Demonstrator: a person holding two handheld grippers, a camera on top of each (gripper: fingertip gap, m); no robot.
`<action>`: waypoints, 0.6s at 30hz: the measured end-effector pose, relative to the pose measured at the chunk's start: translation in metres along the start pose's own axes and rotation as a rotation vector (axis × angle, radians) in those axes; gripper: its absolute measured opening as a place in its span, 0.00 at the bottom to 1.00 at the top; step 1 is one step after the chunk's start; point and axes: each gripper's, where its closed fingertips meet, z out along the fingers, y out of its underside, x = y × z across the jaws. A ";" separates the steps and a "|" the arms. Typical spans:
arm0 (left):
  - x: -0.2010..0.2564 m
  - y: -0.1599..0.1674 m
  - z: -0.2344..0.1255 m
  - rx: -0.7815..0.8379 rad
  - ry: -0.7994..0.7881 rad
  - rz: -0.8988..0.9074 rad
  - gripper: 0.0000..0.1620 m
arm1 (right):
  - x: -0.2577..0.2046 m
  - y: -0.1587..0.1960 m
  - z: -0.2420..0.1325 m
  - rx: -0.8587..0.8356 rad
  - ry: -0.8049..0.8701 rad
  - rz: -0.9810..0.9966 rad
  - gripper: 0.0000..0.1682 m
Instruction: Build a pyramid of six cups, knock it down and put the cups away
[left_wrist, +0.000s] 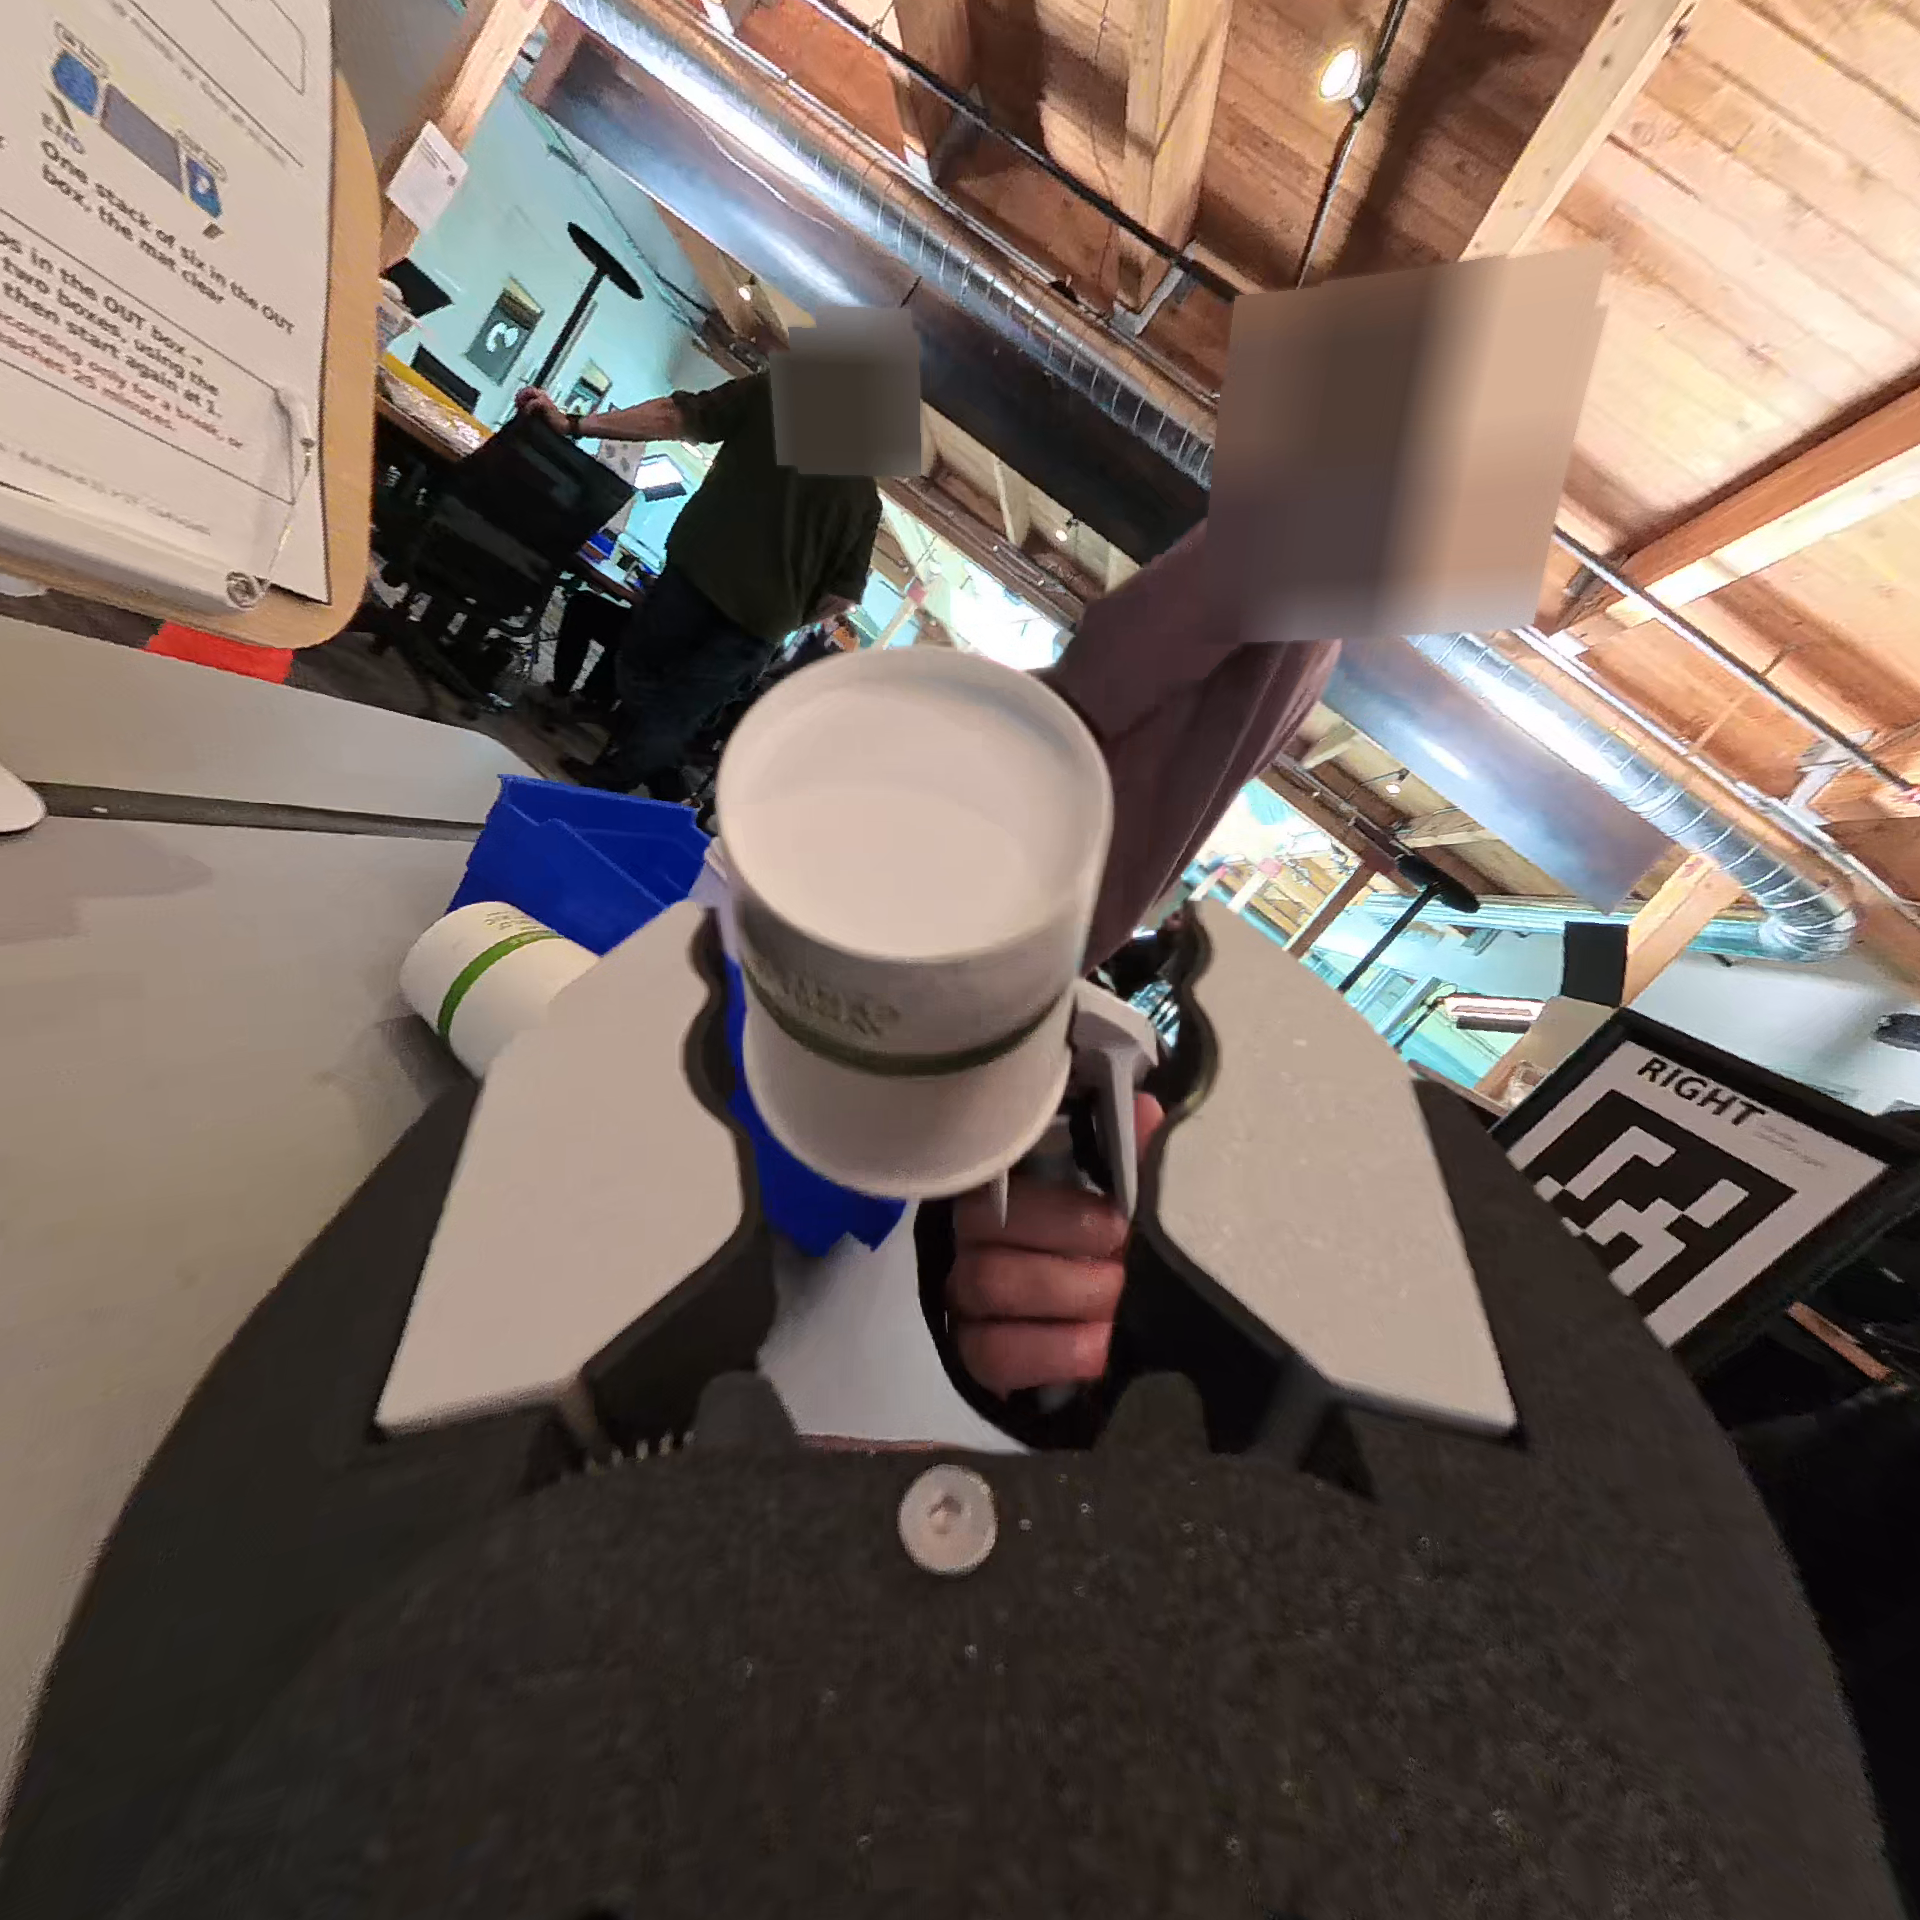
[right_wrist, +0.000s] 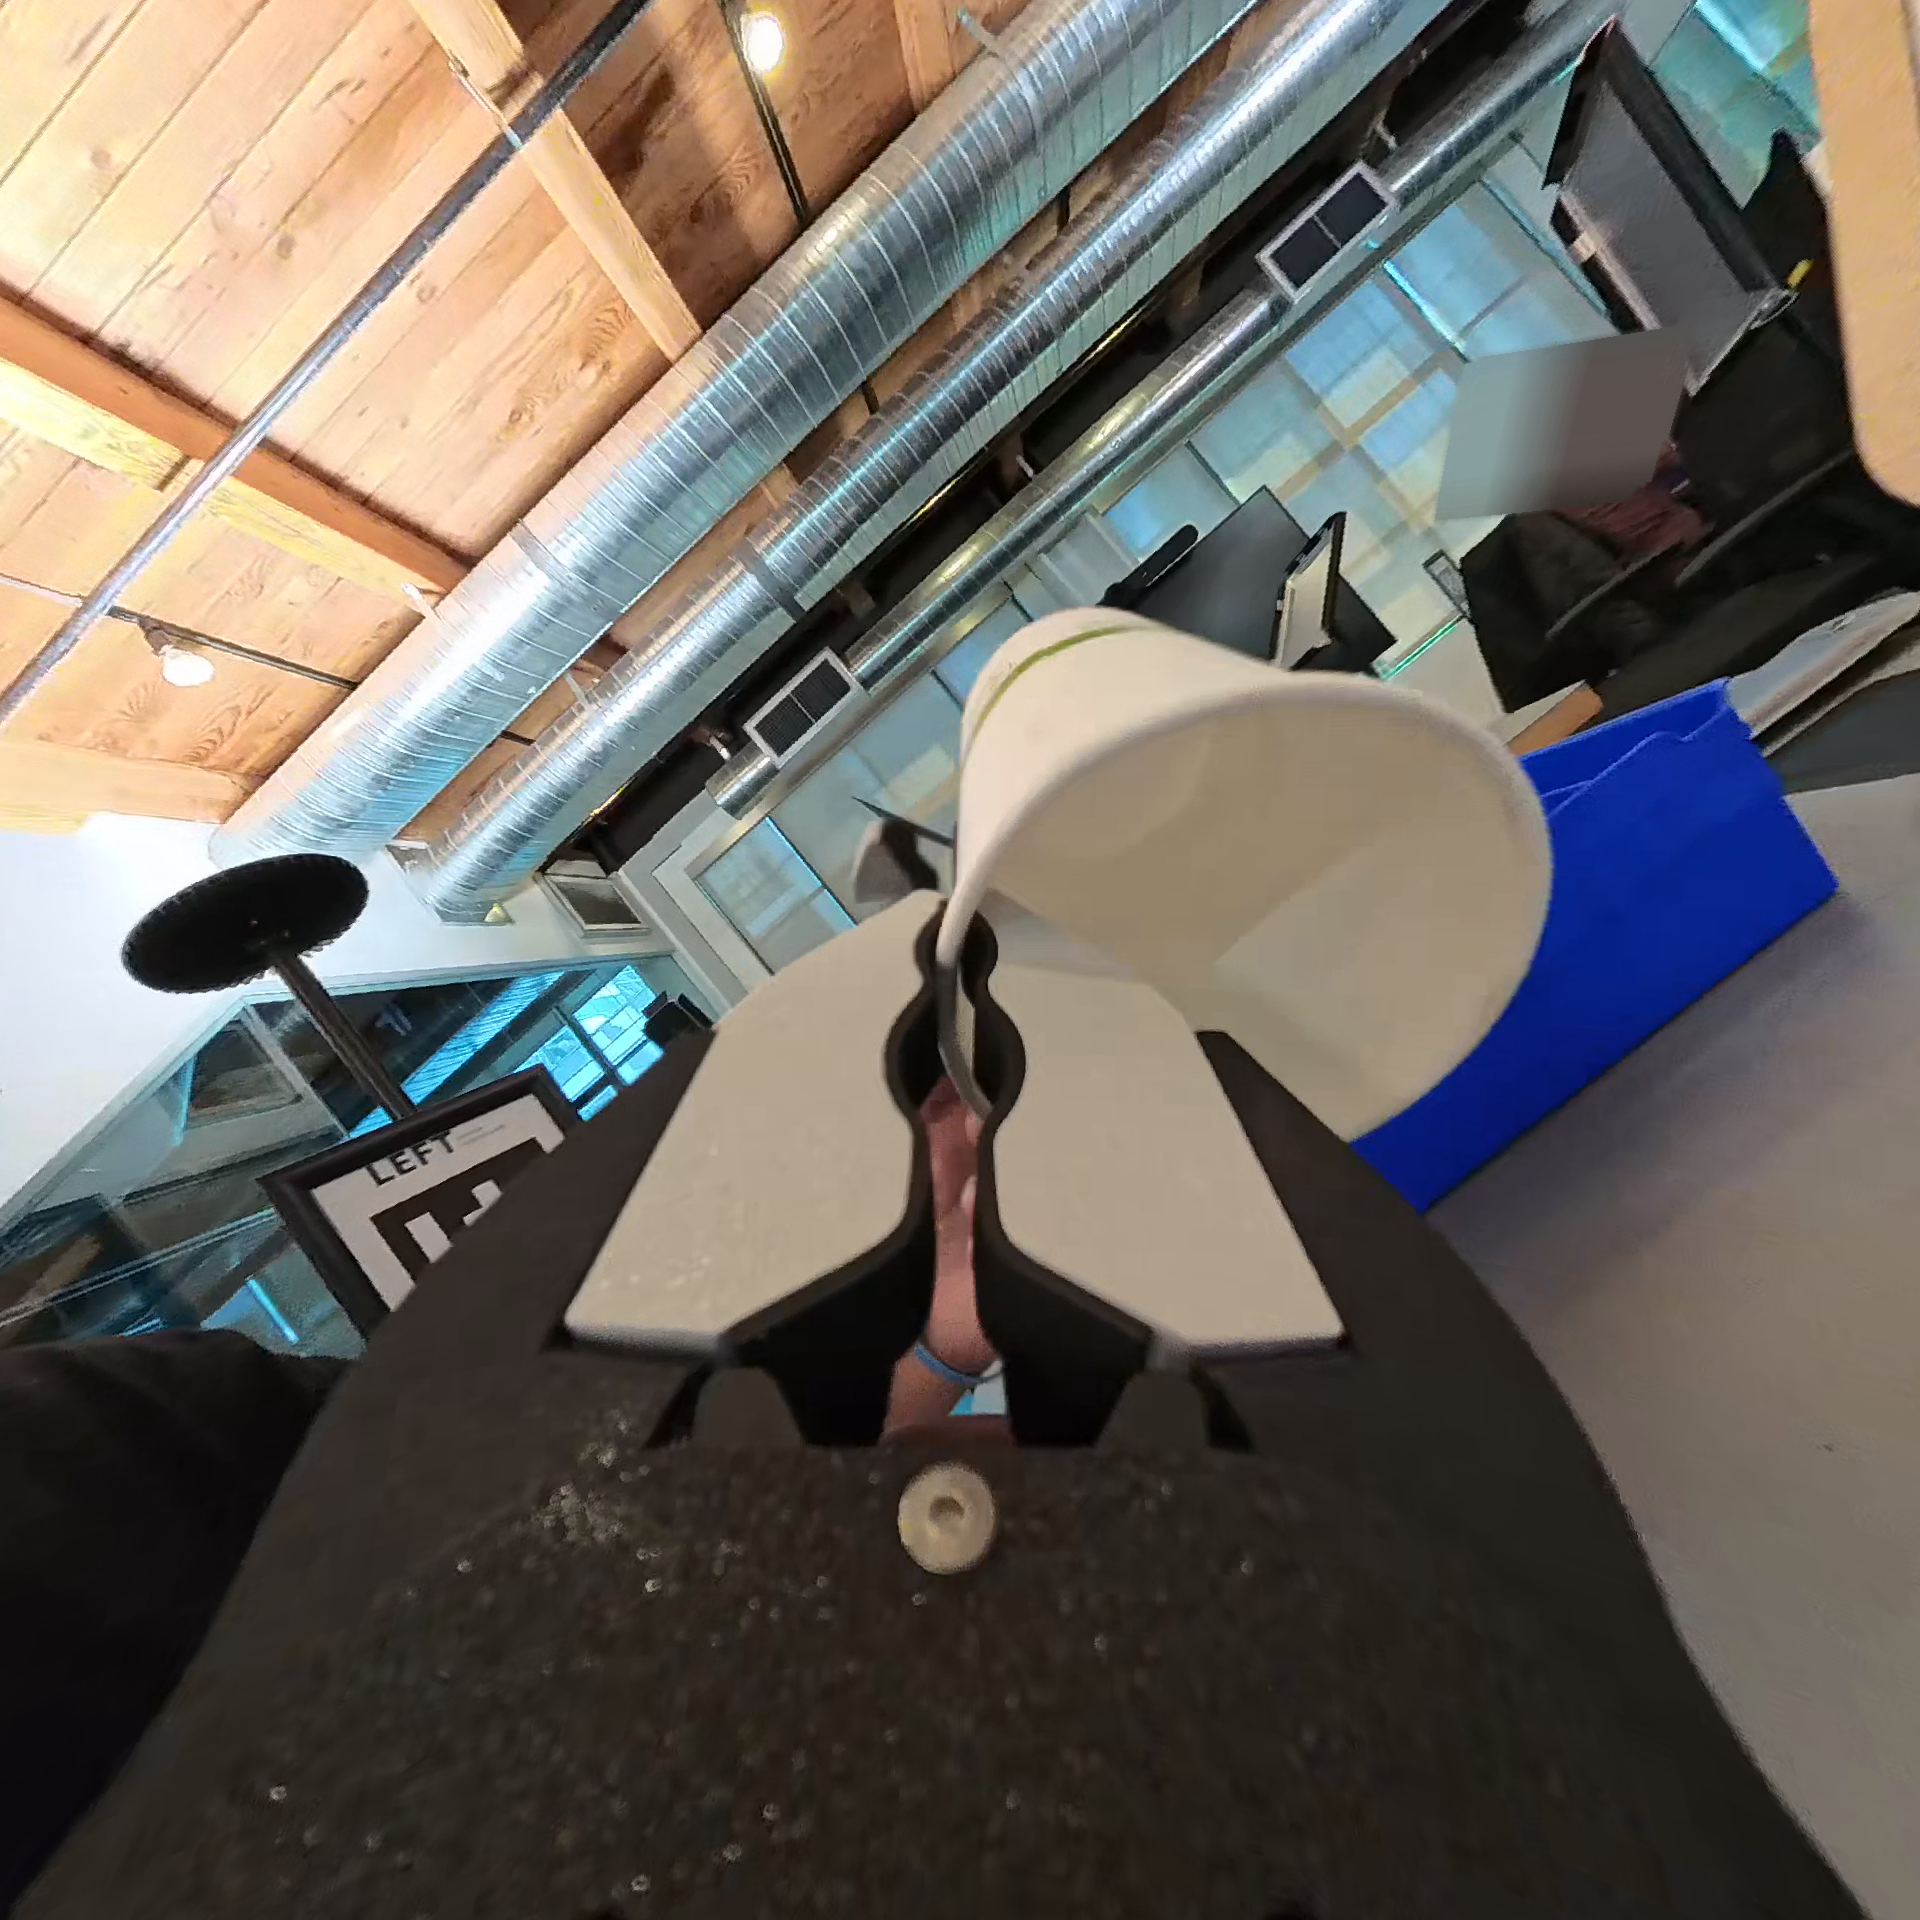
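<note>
- Table: the flat grey table top fills the left side of the left wrist view. Both cameras tip up toward the wooden ceiling, so little of it shows and I cannot see whether more cups lie on it.
- Bin: the blue plastic bin sits on the table behind the held cup. I think the cups go away in there. Its inside is hidden in both views.
- Left gripper: its two grey fingers stand wide apart with nothing clamped between them. It points at the cup the other gripper carries, maybe waiting to help.
- Right gripper: its fingers are squeezed almost together on the thin rim of the white paper cup with a green stripe. Pinching the rim lets the cup hang free up in the air, tipped with its mouth toward the camera. From the left wrist view only its round bottom shows.
- Second cup: another white paper cup with a green band lies on its side on the table, just beside the bin. The left finger covers part of it.
- Hand: it holds the right gripper's handle, partly hidden.
</note>
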 end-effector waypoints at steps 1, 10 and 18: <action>0.001 0.003 -0.005 -0.008 -0.021 0.014 0.56 | 0.000 -0.002 -0.003 -0.001 0.010 -0.008 0.00; 0.017 0.123 -0.046 -0.305 -0.253 0.192 0.53 | -0.035 -0.062 -0.032 -0.060 0.195 -0.459 0.00; 0.026 0.168 -0.048 -0.513 -0.231 0.279 0.49 | -0.103 -0.220 -0.091 -0.423 0.862 -1.326 0.00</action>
